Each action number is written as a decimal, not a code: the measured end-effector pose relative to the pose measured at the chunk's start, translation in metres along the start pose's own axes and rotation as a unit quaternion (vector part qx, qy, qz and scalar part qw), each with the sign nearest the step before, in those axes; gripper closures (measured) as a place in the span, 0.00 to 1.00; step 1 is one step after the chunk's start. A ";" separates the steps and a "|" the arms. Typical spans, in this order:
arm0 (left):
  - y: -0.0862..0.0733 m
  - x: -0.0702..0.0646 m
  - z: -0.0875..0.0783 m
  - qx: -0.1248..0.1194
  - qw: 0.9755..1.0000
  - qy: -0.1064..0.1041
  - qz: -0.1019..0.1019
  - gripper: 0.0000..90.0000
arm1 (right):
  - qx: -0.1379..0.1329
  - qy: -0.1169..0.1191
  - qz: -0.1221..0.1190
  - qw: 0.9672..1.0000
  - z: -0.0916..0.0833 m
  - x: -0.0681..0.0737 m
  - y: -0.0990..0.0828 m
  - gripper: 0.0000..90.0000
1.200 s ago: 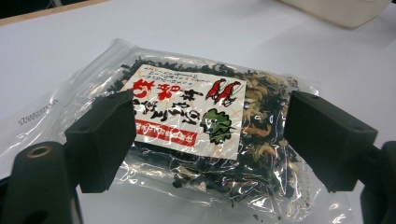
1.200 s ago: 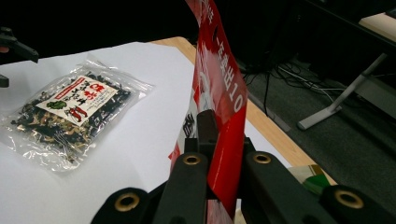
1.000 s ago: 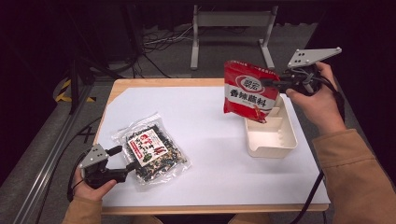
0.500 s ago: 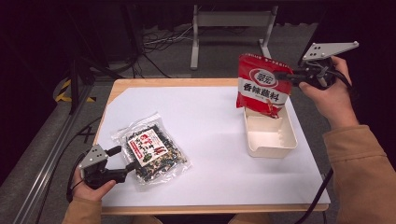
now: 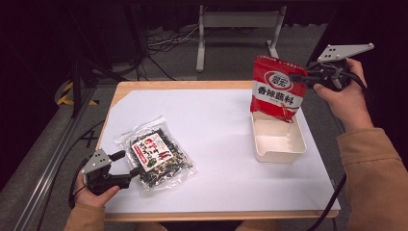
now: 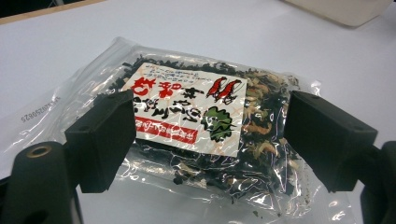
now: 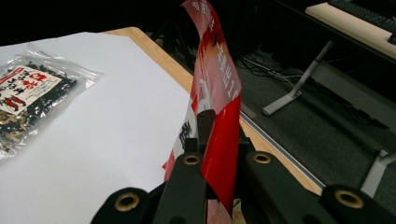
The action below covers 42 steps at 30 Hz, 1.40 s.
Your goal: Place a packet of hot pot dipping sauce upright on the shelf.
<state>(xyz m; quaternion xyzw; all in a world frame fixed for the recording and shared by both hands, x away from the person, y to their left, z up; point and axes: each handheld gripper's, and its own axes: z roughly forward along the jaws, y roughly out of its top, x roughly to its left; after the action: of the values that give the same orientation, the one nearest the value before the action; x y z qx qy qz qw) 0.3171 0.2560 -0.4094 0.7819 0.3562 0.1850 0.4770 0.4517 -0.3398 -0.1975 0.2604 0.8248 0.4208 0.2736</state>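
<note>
My right gripper (image 5: 294, 77) is shut on the upper right edge of a red snack packet (image 5: 275, 90), which hangs in the air over the far end of a cream tray (image 5: 279, 147). In the right gripper view the red packet (image 7: 215, 88) stands edge-on between the jaws of that gripper (image 7: 218, 122). A clear bag of dark dried seaweed with a red and white label (image 5: 155, 157) lies flat at the table's front left. My left gripper (image 5: 129, 163) is open at the bag's near corner; its jaws (image 6: 205, 140) stand on either side of the seaweed bag (image 6: 196, 126).
White paper (image 5: 211, 139) covers most of the wooden table (image 5: 144, 86). The cream tray shows nothing inside. A metal stand (image 5: 235, 21) and cables lie on the floor beyond the far edge. The tray's corner (image 6: 345, 9) shows far off in the left gripper view.
My right gripper has lifted the red packet up and to the right, above the tray's far end. The left gripper and seaweed bag have stayed put.
</note>
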 end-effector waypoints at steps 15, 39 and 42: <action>0.000 0.000 0.001 0.001 1.000 0.000 0.002 0.20 | 0.023 -0.003 0.000 1.000 0.014 -0.010 -0.017 0.99; 0.000 0.000 0.001 0.002 1.000 0.000 0.002 0.20 | 0.033 0.010 -0.002 0.999 0.042 -0.005 -0.025 0.98; 0.000 0.000 0.001 0.002 1.000 0.000 0.002 0.20 | 0.031 0.014 0.001 0.999 0.043 -0.004 -0.026 0.98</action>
<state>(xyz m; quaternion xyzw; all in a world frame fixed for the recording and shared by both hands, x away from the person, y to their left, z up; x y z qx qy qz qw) 0.3174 0.2551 -0.4099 0.7834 0.3554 0.1852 0.4751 0.4786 -0.3318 -0.2394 0.2641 0.8406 0.3991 0.2536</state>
